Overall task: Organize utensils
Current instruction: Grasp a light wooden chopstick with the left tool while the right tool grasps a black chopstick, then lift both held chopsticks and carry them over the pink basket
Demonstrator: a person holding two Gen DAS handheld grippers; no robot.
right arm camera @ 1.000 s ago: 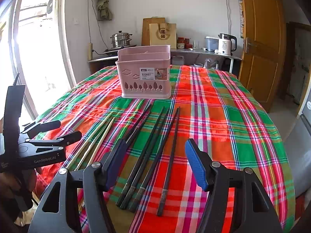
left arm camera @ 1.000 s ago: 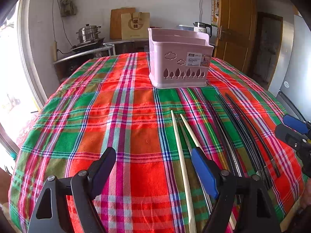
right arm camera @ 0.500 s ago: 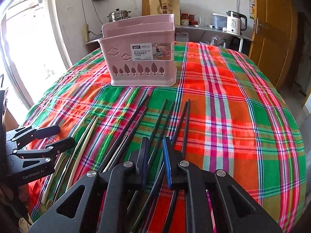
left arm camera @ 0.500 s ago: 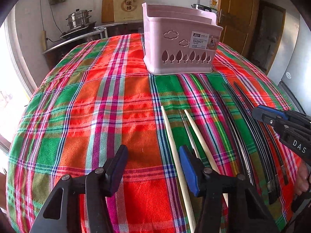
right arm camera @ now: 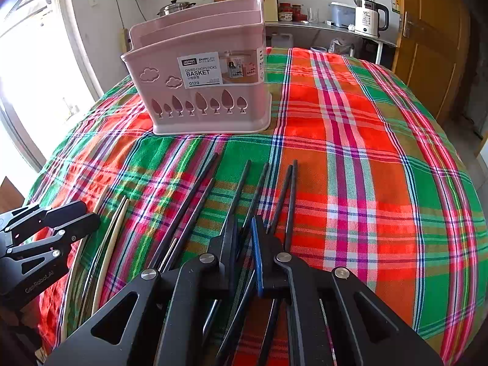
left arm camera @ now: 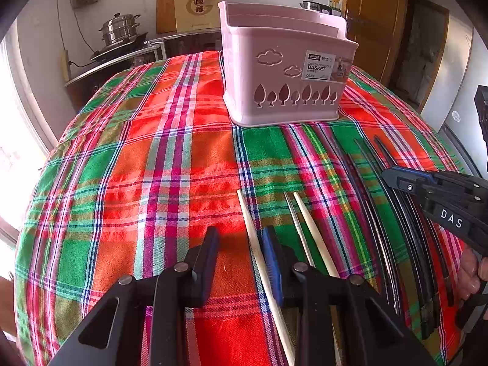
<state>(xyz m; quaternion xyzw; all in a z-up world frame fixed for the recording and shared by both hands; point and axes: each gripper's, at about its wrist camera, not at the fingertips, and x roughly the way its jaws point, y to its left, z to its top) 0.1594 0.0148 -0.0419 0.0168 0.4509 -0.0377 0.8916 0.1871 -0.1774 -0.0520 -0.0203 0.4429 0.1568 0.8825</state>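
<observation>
The left gripper point(left arm camera: 241, 257) has its jaws at a moderate gap, holding nothing; a pale wooden chopstick point(left arm camera: 253, 235) lies on the plaid tablecloth point(left arm camera: 152, 167) inside that gap, hard against the inner face of the blue-padded finger point(left arm camera: 273, 270). Just outside that finger lie two more pale chopsticks point(left arm camera: 308, 231).

The right gripper point(right arm camera: 245, 244) has its jaws drawn narrow, pinched around one or two of the black chopsticks point(right arm camera: 244, 195); which stick sits between the pads is hard to tell. More black chopsticks point(right arm camera: 289, 201) lie just outside either finger, their tips pointing ahead.

Only the right wrist view shows the kettle point(right arm camera: 369, 18) and jars on the far shelf, and the basket label in full. Only the left wrist view shows the pale sticks clearly; from the right they are a thin bundle well off to the left finger's side.

The pink chopstick basket point(right arm camera: 207, 91) stands ahead of both sets of fingertips, well apart from them. Its divided interior is seen only at the rim; no contents are visible in it
</observation>
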